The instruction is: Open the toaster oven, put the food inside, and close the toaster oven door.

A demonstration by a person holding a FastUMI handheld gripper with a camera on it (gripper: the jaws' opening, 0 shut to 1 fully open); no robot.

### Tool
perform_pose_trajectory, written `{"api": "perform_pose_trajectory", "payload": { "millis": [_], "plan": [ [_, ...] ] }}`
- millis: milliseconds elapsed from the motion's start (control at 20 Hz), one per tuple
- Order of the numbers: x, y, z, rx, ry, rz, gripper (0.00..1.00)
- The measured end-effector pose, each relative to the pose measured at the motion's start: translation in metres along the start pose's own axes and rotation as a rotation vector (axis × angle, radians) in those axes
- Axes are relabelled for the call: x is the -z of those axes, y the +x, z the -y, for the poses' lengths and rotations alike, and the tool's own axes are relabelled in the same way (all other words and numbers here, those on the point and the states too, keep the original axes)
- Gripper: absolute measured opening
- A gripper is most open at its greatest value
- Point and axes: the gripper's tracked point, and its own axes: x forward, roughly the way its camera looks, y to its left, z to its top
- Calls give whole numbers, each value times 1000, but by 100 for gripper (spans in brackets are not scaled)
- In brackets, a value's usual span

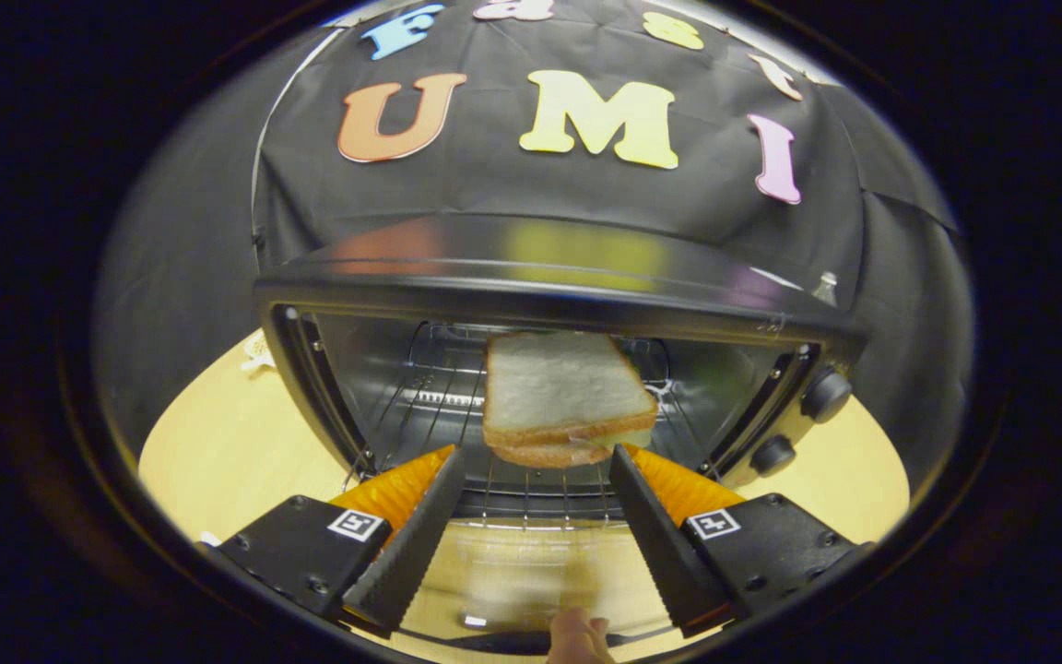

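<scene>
No readable text — just coded square markers [355,524] on the tongs' blocks.

the scene is lit warmly and rather dimly from above. a soft glare is spread across the top of the toaster oven [549,263], where blurred colours are mirrored. the sandwich [563,397] is seen sharply, well lit. straight lines are bent strongly near the rim by the fisheye lens. the glass door [522,576] below is smeared and hazy, and the fingers of the gripper [536,461] are shown spread apart, slightly soft.
</scene>
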Motion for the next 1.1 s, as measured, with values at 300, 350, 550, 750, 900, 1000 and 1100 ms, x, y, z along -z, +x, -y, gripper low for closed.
{"api": "perform_pose_trajectory", "payload": {
  "millis": [300, 350, 550, 750, 900, 1000, 1100],
  "plan": [
    [25, -54, -11, -43, 7, -29, 100],
    [34, -62, -12, -42, 0, -28, 100],
    [78, -87, -9, -17, 10, -6, 100],
    [100, -102, 5, 40, 37, 44, 100],
    [116, -110, 1, 23, 73, 39, 100],
    [128, -107, 6, 31, 63, 15, 100],
    [136, -99, 12, 41, 82, -16, 100]
  ]
}}
